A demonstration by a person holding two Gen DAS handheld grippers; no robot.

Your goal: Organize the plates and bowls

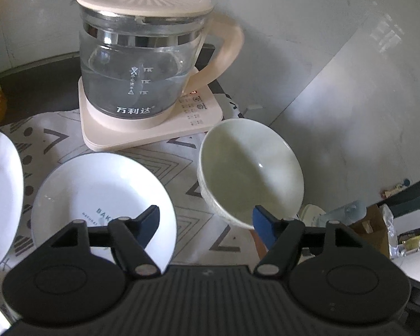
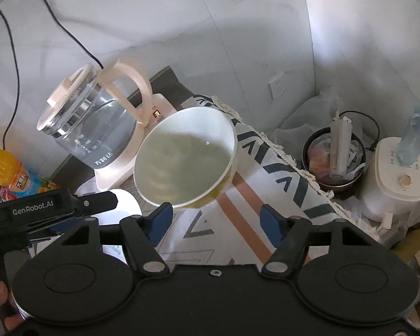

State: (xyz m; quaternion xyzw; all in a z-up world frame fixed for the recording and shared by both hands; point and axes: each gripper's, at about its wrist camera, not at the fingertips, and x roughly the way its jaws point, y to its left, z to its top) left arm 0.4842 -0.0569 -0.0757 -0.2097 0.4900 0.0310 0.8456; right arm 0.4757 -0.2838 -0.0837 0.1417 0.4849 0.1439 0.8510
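Note:
A white bowl stands tilted toward me on the patterned cloth, right of a white plate with printed lettering. A second plate shows at the left edge. My left gripper hovers open between plate and bowl, with its right pad in front of the bowl's near rim. In the right wrist view the same bowl shows a yellowish outside. My right gripper is open just before it, its left pad under the near rim and only cloth between the fingers.
A glass kettle on its beige base stands behind the dishes by the wall. An orange drink bottle is at the left. Beyond the table's frayed right edge sit a dark pot and a white appliance.

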